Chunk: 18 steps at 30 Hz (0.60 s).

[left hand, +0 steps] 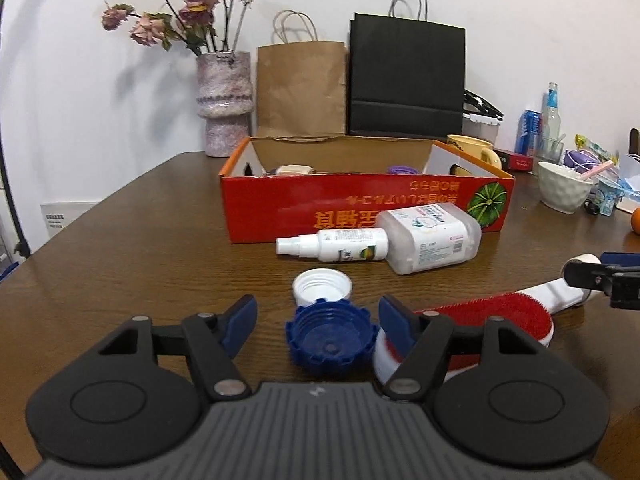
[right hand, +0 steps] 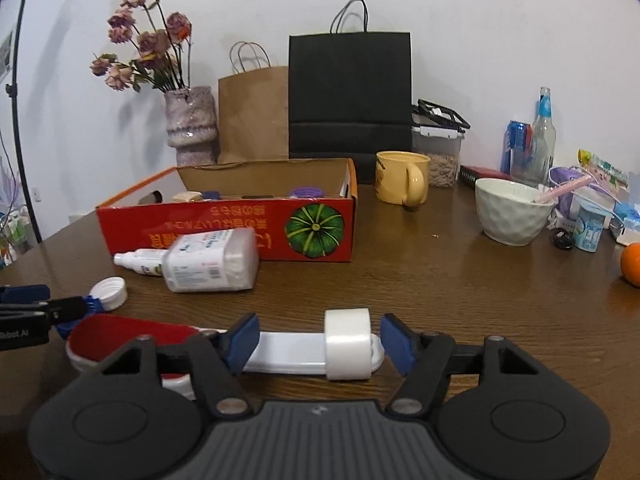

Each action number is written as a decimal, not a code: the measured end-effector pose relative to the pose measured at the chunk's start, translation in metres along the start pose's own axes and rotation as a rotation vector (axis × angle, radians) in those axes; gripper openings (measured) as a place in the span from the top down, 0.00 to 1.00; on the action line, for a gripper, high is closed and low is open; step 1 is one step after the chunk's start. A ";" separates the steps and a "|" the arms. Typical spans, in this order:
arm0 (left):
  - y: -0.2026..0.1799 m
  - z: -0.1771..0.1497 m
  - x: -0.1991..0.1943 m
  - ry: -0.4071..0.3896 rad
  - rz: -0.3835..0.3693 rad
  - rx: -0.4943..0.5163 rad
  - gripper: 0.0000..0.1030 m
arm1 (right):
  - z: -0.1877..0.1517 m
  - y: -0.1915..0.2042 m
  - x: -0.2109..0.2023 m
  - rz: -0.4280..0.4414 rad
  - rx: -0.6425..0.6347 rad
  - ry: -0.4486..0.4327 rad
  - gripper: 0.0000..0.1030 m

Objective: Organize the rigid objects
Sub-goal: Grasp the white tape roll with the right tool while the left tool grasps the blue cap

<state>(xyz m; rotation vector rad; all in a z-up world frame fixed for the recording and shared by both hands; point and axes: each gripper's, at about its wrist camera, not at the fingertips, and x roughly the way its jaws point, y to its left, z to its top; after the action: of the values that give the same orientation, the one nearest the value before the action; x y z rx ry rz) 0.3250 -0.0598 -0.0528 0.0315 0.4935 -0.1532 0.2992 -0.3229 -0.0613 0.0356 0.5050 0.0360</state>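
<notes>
My left gripper (left hand: 318, 320) stands open low over the table, and a blue ribbed cap (left hand: 332, 340) lies between its jaws with gaps on both sides. Just beyond sits a white cap (left hand: 322, 286). My right gripper (right hand: 320, 338) is open around a white tape roll (right hand: 347, 344) that rests on the white handle of a red lint brush (right hand: 132, 330); its pads stand clear of the roll. A spray bottle (left hand: 332, 245) and a white rectangular bottle (left hand: 430, 240) lie in front of the open red box (left hand: 360, 208), which holds a few small items.
Behind the box stand a vase of dried roses (left hand: 224, 104), a brown paper bag (left hand: 302, 88) and a black bag (left hand: 406, 80). To the right are a yellow mug (right hand: 402, 178), a white bowl (right hand: 512, 212), bottles, a can, packets and an orange (right hand: 632, 264).
</notes>
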 end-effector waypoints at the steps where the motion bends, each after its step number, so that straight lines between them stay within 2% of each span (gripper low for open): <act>1: 0.000 0.001 0.003 0.011 -0.008 -0.006 0.33 | 0.000 0.000 0.003 0.003 -0.002 0.006 0.36; 6: -0.003 0.005 0.015 0.046 0.015 -0.008 0.33 | 0.001 -0.003 0.012 0.006 -0.006 0.022 0.42; 10: -0.001 0.007 0.024 0.112 0.032 -0.020 0.36 | 0.001 -0.009 0.013 0.000 0.007 0.027 0.49; 11: -0.001 0.006 0.026 0.127 0.034 -0.021 0.37 | 0.001 -0.010 0.013 0.000 0.010 0.027 0.52; 12: 0.000 0.005 0.027 0.137 0.033 -0.019 0.40 | 0.001 -0.012 0.014 0.001 0.012 0.027 0.61; 13: 0.000 0.004 0.027 0.140 0.034 -0.021 0.45 | 0.001 -0.014 0.015 0.003 0.015 0.029 0.65; 15: 0.000 0.003 0.026 0.141 0.039 -0.018 0.46 | 0.001 -0.018 0.017 0.002 0.020 0.032 0.83; 18: -0.004 0.002 0.026 0.134 0.060 0.012 0.47 | 0.001 -0.021 0.017 -0.002 0.023 0.022 0.89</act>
<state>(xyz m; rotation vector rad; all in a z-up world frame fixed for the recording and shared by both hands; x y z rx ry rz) 0.3478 -0.0673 -0.0627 0.0684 0.6247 -0.0956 0.3155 -0.3435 -0.0695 0.0573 0.5277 0.0291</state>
